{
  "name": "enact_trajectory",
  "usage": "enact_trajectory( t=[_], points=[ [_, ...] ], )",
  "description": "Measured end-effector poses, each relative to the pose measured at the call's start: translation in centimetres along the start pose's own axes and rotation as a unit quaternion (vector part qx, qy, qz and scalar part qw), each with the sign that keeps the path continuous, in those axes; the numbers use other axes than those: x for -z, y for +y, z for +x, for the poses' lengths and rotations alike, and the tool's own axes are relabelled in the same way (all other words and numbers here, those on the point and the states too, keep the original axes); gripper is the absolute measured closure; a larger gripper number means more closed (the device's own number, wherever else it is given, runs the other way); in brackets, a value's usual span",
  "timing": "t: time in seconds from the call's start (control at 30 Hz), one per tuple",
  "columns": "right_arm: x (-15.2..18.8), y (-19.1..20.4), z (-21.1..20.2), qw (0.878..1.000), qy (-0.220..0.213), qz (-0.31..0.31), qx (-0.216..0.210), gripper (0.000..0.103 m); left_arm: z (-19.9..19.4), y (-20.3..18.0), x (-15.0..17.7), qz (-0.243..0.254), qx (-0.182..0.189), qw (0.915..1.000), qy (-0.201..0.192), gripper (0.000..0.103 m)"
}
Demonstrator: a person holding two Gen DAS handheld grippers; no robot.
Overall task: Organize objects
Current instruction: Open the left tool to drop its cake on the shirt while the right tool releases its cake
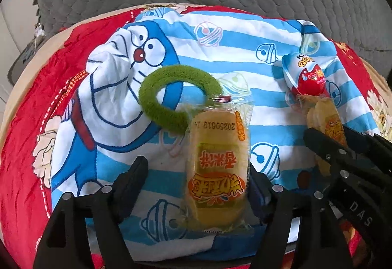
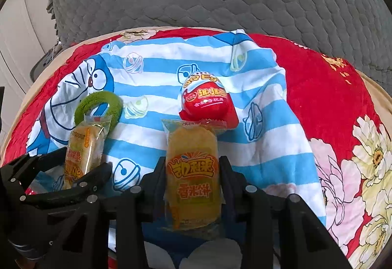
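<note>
While the left gripper (image 1: 196, 171) stands wide, its fingers (image 1: 132, 178) clear of the left cracker pack (image 1: 216, 171) on one side and only close beside it on the other, the pack lies released between them on the striped cloth (image 1: 245, 48), its long axis running straight away from the tool and its far sealed end resting over the green ring (image 1: 176, 97) ahead. The print reads upside down from here, so the pack's top points back toward the tool. It looks light, its clear film slick and crinkly, the crackers inside brittle; I judge a gentle grip across the short width at mid-length safest. Off to the right, the other gripper shows only partly, and the egg (image 1: 306, 75) sits beyond it. In the right wrist view, the right gripper (image 2: 193, 176) is clenched on the right cracker pack (image 2: 192, 176), both fingers (image 2: 230, 178) pressing its long edges near mid-length. This pack also runs lengthwise away from the tool, print upright, its far seal touching or just overlapping the egg's (image 2: 205, 102) base; I cannot tell which. The egg's hard, smooth shell would likely slip unless taken across its middle. To the left, the first pack lies between the left gripper's spread fingers.
</note>
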State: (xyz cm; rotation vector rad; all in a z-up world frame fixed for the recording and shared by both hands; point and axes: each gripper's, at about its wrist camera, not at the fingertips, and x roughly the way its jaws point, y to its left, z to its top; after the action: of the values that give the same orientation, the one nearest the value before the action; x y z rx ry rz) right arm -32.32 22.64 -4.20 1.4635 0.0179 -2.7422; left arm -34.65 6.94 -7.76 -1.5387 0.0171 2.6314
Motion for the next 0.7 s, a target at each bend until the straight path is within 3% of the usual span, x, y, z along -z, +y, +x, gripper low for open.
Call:
enact_trajectory(
  t=[0.33,0.7],
  points=[
    [0.0,-0.1,-0.3,1.000,0.001,0.007,0.001,0.043,-0.1,0.2,0.2,-0.003,0.001,0.9999,0.012,0.025],
    [-0.2,-0.1,-1.0,1.000,-0.004,0.006,0.001,0.040,-0.5,0.5,0.1,-0.014,0.013,0.9995,0.026,0.021]
  ],
)
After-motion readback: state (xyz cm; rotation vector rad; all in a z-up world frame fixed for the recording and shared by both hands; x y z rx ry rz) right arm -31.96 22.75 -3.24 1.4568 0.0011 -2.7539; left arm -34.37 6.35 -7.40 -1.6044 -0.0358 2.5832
